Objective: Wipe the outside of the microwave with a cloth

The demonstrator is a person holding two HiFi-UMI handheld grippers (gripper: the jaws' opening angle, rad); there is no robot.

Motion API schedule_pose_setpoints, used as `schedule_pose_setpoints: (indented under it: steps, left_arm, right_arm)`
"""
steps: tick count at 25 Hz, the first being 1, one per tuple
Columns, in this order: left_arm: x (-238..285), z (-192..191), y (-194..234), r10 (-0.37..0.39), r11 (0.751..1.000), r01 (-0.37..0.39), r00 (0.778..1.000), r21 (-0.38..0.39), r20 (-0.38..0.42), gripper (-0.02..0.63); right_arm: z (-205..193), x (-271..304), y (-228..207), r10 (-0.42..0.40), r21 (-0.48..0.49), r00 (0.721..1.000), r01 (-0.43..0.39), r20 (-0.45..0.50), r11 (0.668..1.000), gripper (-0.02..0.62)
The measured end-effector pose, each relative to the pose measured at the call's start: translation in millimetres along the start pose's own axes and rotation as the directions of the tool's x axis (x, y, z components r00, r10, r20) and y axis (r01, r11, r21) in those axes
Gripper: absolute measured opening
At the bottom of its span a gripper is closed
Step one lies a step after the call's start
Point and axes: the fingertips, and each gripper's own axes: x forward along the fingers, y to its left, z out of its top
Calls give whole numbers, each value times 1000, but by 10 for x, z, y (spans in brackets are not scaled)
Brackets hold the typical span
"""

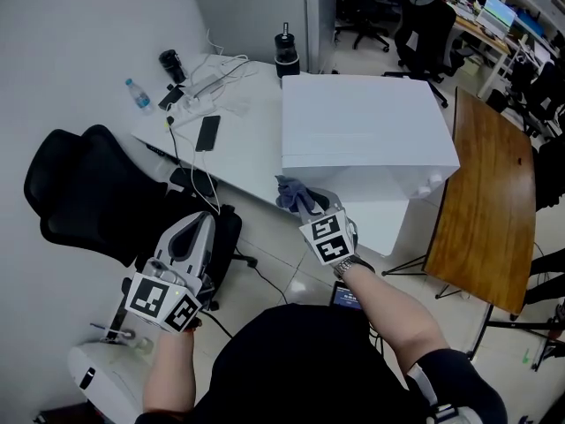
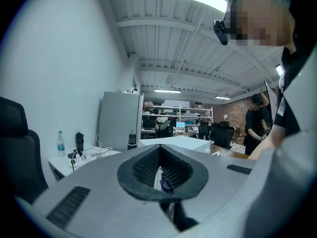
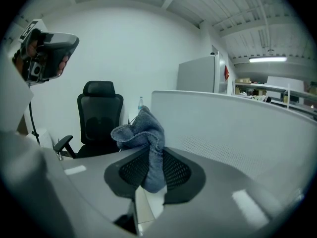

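Observation:
The microwave (image 1: 362, 131) is a white box on the white table (image 1: 238, 148). My right gripper (image 1: 305, 203) is shut on a crumpled blue-grey cloth (image 1: 290, 193), held just off the microwave's near left corner. In the right gripper view the cloth (image 3: 143, 138) bunches up above the jaws of the right gripper (image 3: 151, 170), with the microwave's pale wall (image 3: 237, 128) close to the right. My left gripper (image 1: 205, 221) hangs low at the left over a chair, away from the microwave. It is shut with nothing in it (image 2: 159, 167).
A black office chair (image 1: 88, 193) stands left of the table. On the table lie a phone (image 1: 208, 132), a water bottle (image 1: 139, 94), cables (image 1: 212, 82) and a black tumbler (image 1: 286, 51). A wooden table (image 1: 485, 193) is on the right. A person (image 2: 256, 123) stands further back.

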Motion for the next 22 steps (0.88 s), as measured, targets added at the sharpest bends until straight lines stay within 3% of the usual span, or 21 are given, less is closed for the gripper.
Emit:
schedule_pose_setpoints:
  steps: [22]
  left_arm:
    - [495, -28, -396, -142, 990, 141, 990, -25, -13, 5]
  right_arm:
    - [-288, -587, -834, -182, 55, 982, 185, -51, 981, 75]
